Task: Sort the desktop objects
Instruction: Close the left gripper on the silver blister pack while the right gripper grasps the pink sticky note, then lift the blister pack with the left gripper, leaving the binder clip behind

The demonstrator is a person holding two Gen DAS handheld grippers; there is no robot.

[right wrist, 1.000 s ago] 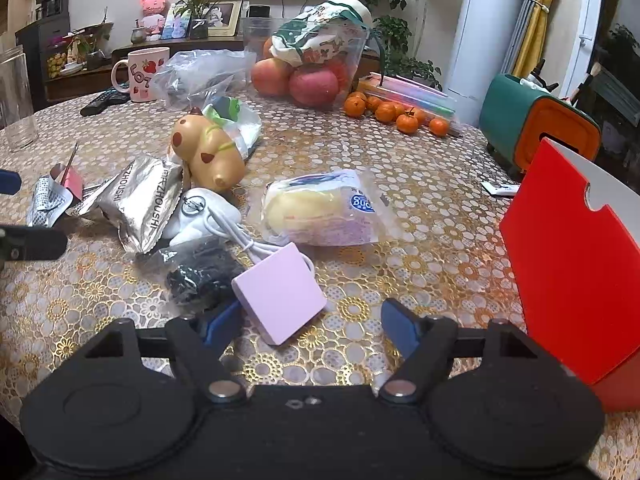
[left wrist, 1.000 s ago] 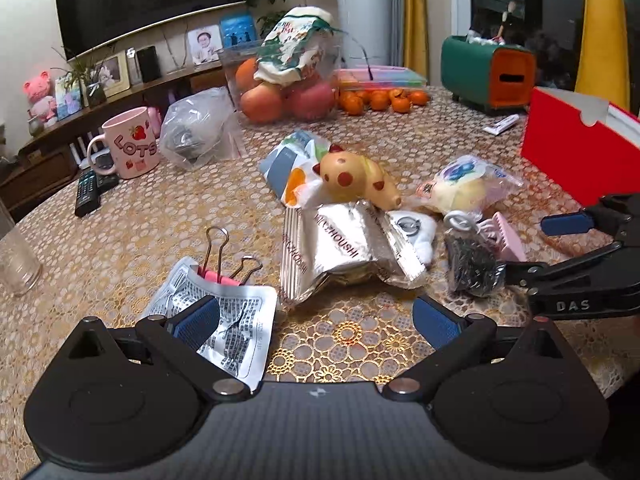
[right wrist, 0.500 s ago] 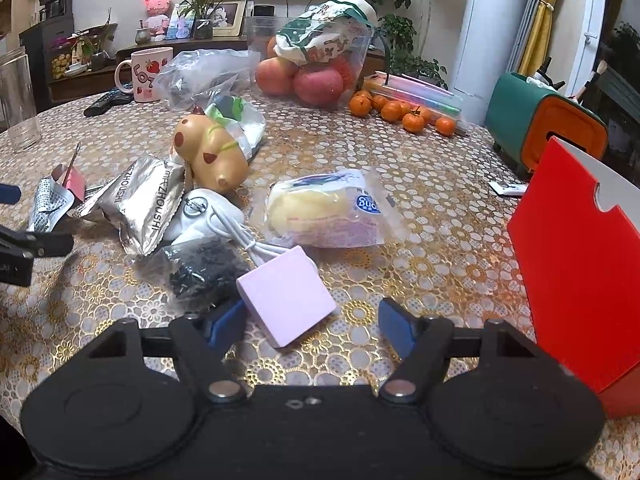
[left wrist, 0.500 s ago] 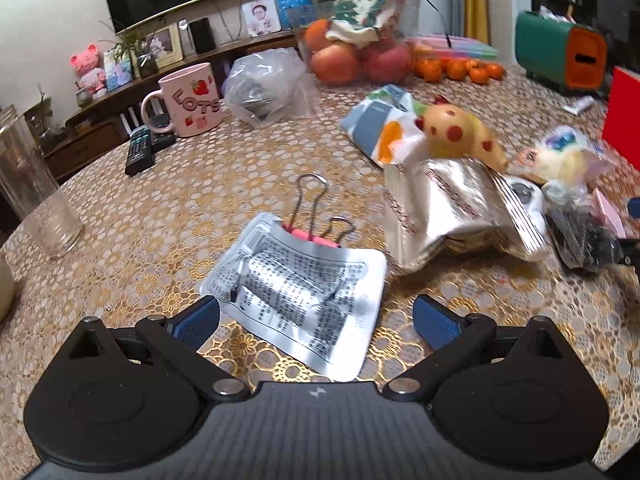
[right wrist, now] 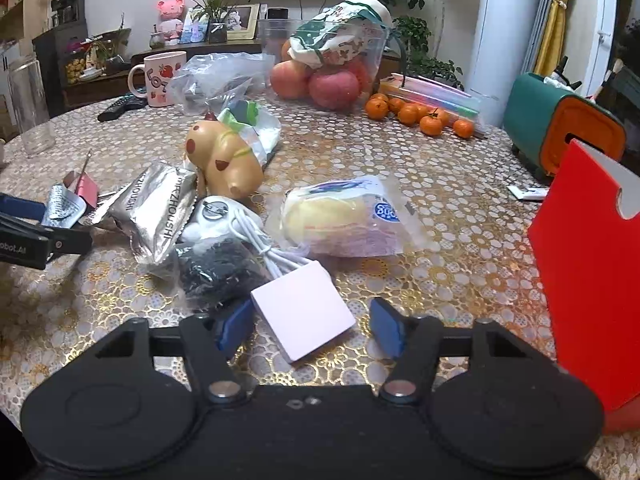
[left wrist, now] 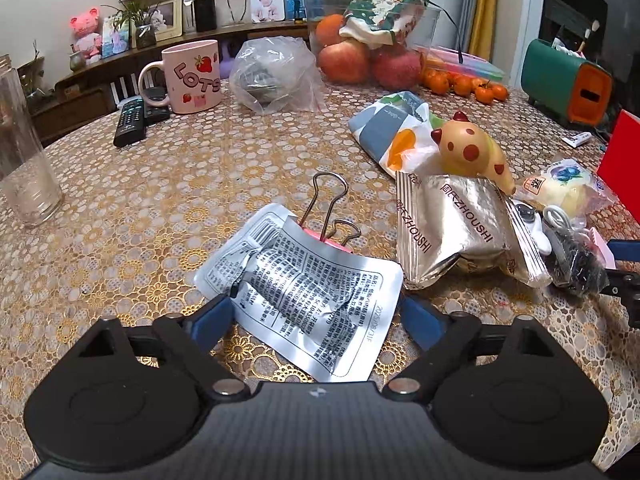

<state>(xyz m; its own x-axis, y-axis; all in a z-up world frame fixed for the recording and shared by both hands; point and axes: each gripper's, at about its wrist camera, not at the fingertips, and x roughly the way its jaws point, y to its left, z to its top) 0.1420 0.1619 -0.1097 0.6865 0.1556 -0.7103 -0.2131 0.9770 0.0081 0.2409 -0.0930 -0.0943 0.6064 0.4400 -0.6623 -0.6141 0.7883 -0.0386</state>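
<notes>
A silver sachet [left wrist: 304,292] with black print lies flat on the gold lace tablecloth [left wrist: 160,208], its far edge over a pink binder clip [left wrist: 328,236]. My left gripper [left wrist: 316,316] straddles the sachet; its jaws are closing, and the blue pads sit right at the sachet's two side edges without clearly pressing. A pink square block [right wrist: 304,316] lies between the fingers of my right gripper [right wrist: 310,326], whose jaws are closing too. Its left pad is at the block's corner and a gap remains on the right.
Around the block lie a bag of black bits [right wrist: 216,268], a white cable [right wrist: 248,236], a silver snack bag [left wrist: 452,224], a yellow toy [right wrist: 224,160] and a wrapped bun [right wrist: 340,216]. A red box [right wrist: 592,280] stands right. Mug [left wrist: 192,76], glass [left wrist: 20,152], remote [left wrist: 130,120] and apples [right wrist: 332,84] sit farther back.
My left gripper has swung left from the silver snack bag to over the printed sachet and its jaws have narrowed. The right gripper stayed put while its jaws narrowed around the pink block.
</notes>
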